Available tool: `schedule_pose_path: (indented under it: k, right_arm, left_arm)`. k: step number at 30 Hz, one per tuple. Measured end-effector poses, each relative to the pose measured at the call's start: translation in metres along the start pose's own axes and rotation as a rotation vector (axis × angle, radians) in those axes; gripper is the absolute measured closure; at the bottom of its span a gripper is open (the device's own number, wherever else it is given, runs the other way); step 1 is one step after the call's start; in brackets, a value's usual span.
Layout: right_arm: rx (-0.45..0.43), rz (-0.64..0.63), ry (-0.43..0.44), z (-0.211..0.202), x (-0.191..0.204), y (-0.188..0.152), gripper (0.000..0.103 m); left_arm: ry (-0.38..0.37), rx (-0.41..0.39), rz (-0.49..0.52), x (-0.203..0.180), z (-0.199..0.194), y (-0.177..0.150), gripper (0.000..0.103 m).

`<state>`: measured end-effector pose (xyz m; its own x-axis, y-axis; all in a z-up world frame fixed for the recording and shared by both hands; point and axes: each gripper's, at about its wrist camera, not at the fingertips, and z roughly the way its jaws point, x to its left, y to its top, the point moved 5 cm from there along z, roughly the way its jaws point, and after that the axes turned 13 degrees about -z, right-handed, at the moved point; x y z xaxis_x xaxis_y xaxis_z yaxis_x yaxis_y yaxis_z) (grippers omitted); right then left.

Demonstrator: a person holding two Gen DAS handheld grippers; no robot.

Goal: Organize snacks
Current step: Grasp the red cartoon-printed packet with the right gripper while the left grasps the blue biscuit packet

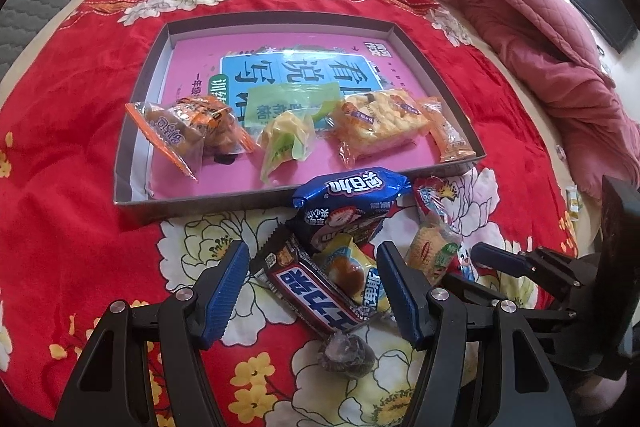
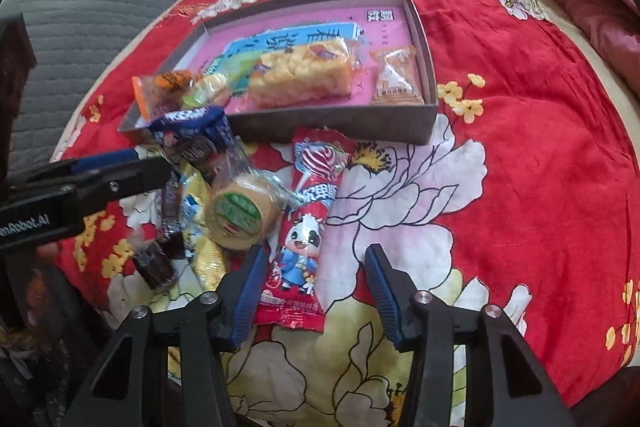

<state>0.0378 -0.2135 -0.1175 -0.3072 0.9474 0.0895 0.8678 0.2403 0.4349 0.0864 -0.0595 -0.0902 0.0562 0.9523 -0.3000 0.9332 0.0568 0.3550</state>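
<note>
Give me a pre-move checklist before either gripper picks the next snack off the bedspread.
1. Left gripper open: ok.
2. Chocolate bar between its fingers: ok.
3. Yellow packet overlaps that bar, may drag along: not ok.
4. Right gripper open: ok.
5. Red lollipop packet centred in its opening: not ok, it lies toward the left finger.
6. Free floor in the box: ok.

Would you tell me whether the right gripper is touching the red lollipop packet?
Apart: the right wrist view shows the right gripper open, fingers straddling the red lollipop packet with gaps.
</note>
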Motion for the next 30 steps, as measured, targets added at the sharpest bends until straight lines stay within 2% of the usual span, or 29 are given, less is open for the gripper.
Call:
schedule_pose_path:
  k: [6, 12, 17, 30]
  right_arm:
    - [0.012, -0.091, -0.068, 0.01, 0.008, 0.006, 0.058]
    - [-0.003, -0.092, -0.09, 0.016, 0.003, 0.014, 0.068]
    - [-0.011, -0.083, -0.092, 0.021, -0.003, 0.021, 0.071]
    - [-0.007, -0.054, -0.041, 0.032, -0.009, 0.024, 0.07]
  left_arm:
    - [-0.008, 0.003, -0.006, 0.0, 0.006, 0.001, 0.035]
    - [-0.022, -0.006, -0.035, 0.003, 0.011, 0.009, 0.031]
    - [-0.033, 0.0, -0.03, -0.003, 0.017, 0.013, 0.03]
    - [-0.03, 0.031, -0.038, -0.016, 0.041, 0.016, 0.029]
